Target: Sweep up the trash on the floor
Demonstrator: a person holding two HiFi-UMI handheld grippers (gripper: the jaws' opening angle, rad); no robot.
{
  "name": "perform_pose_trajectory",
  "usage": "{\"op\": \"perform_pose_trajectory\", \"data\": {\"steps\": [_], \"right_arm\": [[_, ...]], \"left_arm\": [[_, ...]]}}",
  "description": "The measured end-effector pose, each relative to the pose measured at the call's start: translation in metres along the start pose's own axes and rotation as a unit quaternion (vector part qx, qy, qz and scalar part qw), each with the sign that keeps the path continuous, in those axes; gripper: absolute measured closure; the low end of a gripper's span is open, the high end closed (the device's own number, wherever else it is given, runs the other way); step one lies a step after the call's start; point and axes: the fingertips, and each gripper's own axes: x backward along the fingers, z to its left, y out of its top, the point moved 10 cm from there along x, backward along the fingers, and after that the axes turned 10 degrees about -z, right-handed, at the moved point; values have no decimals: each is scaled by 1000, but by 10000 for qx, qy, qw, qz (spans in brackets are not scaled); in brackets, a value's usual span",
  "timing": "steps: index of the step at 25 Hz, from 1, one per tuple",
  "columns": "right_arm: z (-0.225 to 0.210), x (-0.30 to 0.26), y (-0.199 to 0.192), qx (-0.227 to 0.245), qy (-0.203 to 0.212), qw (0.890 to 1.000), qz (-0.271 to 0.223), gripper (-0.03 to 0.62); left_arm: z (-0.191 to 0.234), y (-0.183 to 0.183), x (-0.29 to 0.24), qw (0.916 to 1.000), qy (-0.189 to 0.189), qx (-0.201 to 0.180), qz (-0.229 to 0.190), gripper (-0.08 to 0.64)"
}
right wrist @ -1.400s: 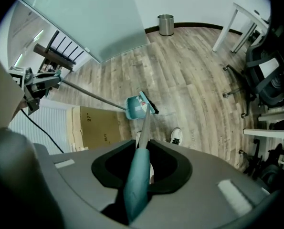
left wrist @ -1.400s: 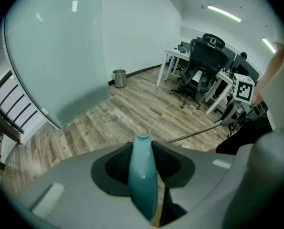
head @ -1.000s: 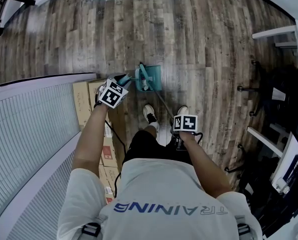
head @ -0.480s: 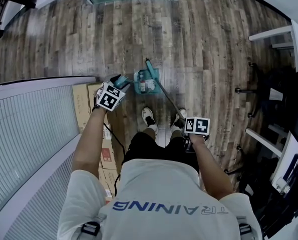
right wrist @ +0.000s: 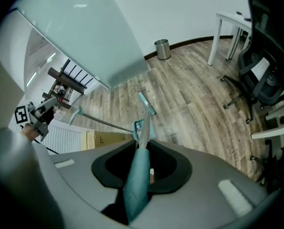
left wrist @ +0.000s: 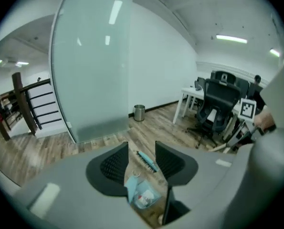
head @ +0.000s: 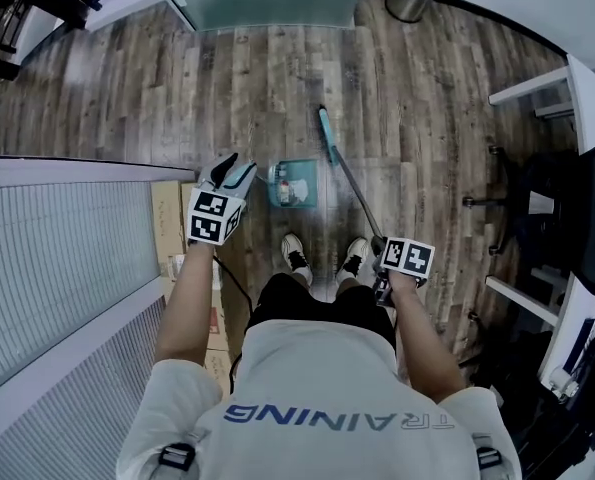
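Trash (head: 290, 190) lies in the teal plastic long-handled dustpan (head: 299, 171) on the wood-plank floor (head: 427, 118) before our feet. Our right gripper (right wrist: 142, 144) pinches the teal-gripped grey broom (head: 326, 135), its head beyond the pan. Our left gripper (left wrist: 142, 159), jaws just eased inward, stands parted, gripping nothing.

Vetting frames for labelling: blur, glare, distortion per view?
Head view: sharp, evenly lit, fisheye bends the edges. Left gripper view: soft all over, ceiling lights mirrored in the glass partition. Right gripper view: broom handle near the lens blurred, floor sharper, corners dark.
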Motion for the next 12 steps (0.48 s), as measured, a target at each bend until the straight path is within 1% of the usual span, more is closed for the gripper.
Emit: {"op": "perform_pose_trajectory", "data": {"steps": [2, 3, 8, 11, 12], "right_arm": [[0, 9, 8, -11, 1, 9998, -196, 483], [0, 13, 12, -2, 4, 9996, -291, 483], [3, 33, 35, 107, 64, 9974, -704, 483], [5, 47, 46, 114, 154, 9958, -898, 483], [5, 51, 49, 119, 186, 9952, -954, 483]], "left_arm": [[-10, 19, 14, 9975, 43, 436, -563, 399], [-16, 29, 21, 9952, 76, 559, -806, 411], [-47, 72, 50, 9819, 426, 775, -1676, 511], [-69, 90, 64, 9745, 553, 853, -2001, 557], [-78, 94, 68, 9734, 556, 830, -2060, 557]]}}
